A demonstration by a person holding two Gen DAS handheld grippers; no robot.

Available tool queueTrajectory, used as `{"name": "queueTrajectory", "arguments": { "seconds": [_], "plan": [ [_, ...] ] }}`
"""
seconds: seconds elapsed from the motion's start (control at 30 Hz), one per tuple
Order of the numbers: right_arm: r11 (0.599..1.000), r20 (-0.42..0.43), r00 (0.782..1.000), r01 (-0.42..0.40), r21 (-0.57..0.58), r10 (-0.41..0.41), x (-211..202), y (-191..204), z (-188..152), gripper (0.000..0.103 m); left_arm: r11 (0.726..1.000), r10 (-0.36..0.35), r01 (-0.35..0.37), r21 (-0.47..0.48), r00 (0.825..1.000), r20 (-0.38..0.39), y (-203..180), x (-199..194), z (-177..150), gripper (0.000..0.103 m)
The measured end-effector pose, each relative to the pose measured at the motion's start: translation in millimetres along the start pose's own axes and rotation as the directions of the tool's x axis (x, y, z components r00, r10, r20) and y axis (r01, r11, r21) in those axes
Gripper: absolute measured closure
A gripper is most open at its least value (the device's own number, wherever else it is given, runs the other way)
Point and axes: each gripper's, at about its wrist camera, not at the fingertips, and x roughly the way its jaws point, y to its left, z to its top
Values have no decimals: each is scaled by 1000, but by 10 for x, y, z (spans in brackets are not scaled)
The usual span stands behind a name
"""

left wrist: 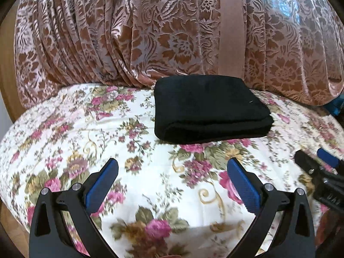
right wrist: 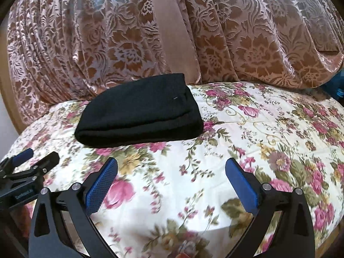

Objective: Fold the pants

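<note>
step: folding looking finished | pants point(left wrist: 211, 109) lying as compact black bundle on bed point(left wrist: 150, 172), ahead of both tools, untouched | left tool point(left wrist: 172, 169) gaping wide, empty | right tool point(right wrist: 172, 169) gaping wide, empty | next: likely only tidying edges

The floral bedspread point(left wrist: 64, 129) lies bare in front of both tongs, giving open room up to the folded black pants point(left wrist: 208, 109), the only thing standing on it. The pants sit near the back, close against the brown patterned curtain point(left wrist: 129, 32), which walls off the far side. To the left and right of the pants the bedspread is open. The left tongs point(left wrist: 172, 172) and right tongs point(right wrist: 172, 172) hover side by side, each spread wide and holding nothing.
</note>
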Motion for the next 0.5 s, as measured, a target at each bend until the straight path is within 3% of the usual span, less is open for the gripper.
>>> {"name": "queueTrajectory", "arguments": {
  "seconds": [0.33,0.5],
  "plan": [
    [998,-39,998,58,-4,-58,-176,193,-21,4,997,72,-72,2,997,22,35,-271,-13,2],
    [999,-15,999,50,11,-50,-295,211,31,4,998,60,-60,-14,998,15,69,-326,1,2]
  ]
}}
